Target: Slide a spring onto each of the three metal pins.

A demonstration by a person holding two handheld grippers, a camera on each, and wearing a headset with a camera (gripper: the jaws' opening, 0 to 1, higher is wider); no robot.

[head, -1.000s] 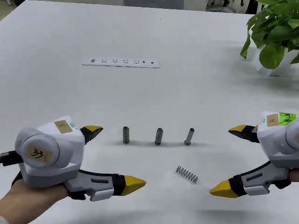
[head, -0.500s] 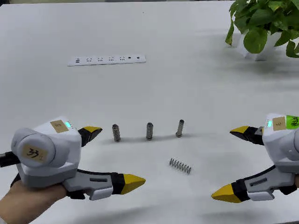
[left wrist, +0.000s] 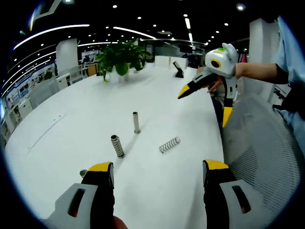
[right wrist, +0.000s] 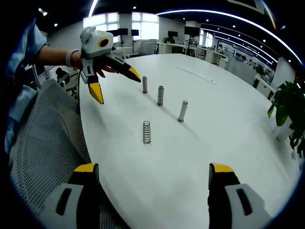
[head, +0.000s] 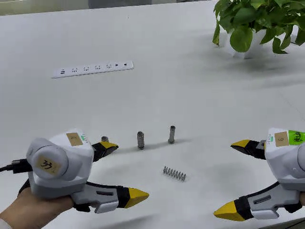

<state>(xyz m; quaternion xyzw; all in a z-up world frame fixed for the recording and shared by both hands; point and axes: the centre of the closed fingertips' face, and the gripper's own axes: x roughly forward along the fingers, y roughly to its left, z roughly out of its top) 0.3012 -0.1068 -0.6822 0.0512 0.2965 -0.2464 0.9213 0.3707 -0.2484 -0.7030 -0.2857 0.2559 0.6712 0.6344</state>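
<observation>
The left pin (right wrist: 144, 84) and middle pin (head: 140, 140) already wear springs, so we judge the step in hand is fetching the loose spring (head: 174, 173), which lies flat on the desk (head: 190, 86) just in front of the bare pin (head: 171, 134). We should pinch it lightly near one end, leaving the other end free to meet the pin's top, then tip it upright. The left gripper (head: 126, 170) and right gripper (head: 228, 177) hover with jaws spread wide, holding and touching nothing.
</observation>
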